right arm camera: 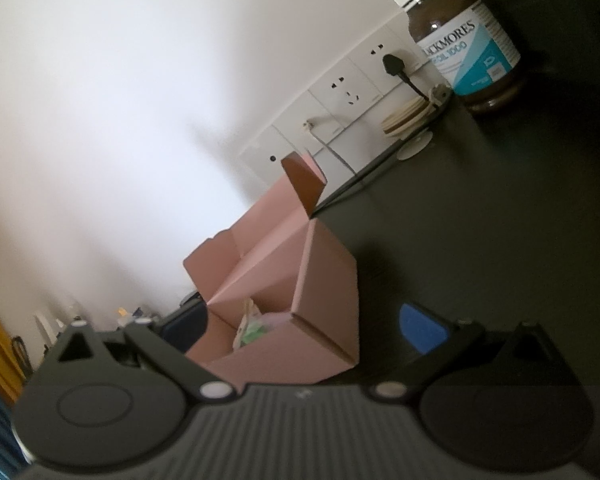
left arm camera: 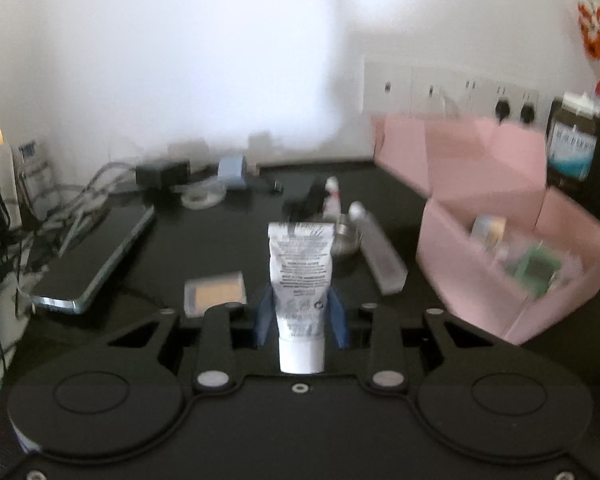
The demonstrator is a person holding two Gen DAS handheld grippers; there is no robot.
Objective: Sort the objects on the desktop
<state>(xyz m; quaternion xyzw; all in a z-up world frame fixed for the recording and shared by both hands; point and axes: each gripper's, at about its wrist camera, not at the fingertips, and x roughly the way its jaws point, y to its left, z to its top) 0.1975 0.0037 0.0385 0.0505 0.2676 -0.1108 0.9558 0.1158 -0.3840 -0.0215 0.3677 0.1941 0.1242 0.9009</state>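
From the left wrist view, the left gripper [left arm camera: 301, 312] had its blue fingers [left arm camera: 262, 317] closed narrowly on a white tube [left arm camera: 301, 280], which stood upright between them with its cap end nearest the camera, lifted above the dark surface [left arm camera: 160, 280]. To the right sat the open pink box [left arm camera: 512, 264], flaps raised, with a few items already visible inside, including something green and a small pale packet. Left unsorted on the surface, as far as the blur allowed, were a small beige compact [left arm camera: 215, 293] just left of the fingers, a clear slim tube [left arm camera: 376, 250] lying beyond and to the right, a small metal dish [left arm camera: 346, 238] beside it, a little red-and-white bottle [left arm camera: 332, 198] farther off, and a phone [left arm camera: 96, 258] at the left. A brown supplement bottle [left arm camera: 571, 142] stood at the far right.

From the right wrist view, the right gripper [right arm camera: 300, 336] was tilted and carried nothing; one blue finger [right arm camera: 422, 330] showed at the right, the other was hidden behind the pink box, so the fingers appeared to be spread wide. The box lay close ahead, with greenish contents showing through the opening. The supplement bottle stood far right by the wall sockets [right arm camera: 348, 88].

I judged the sorting partly done: some things were boxed, the tube was on its way, and several pieces remained
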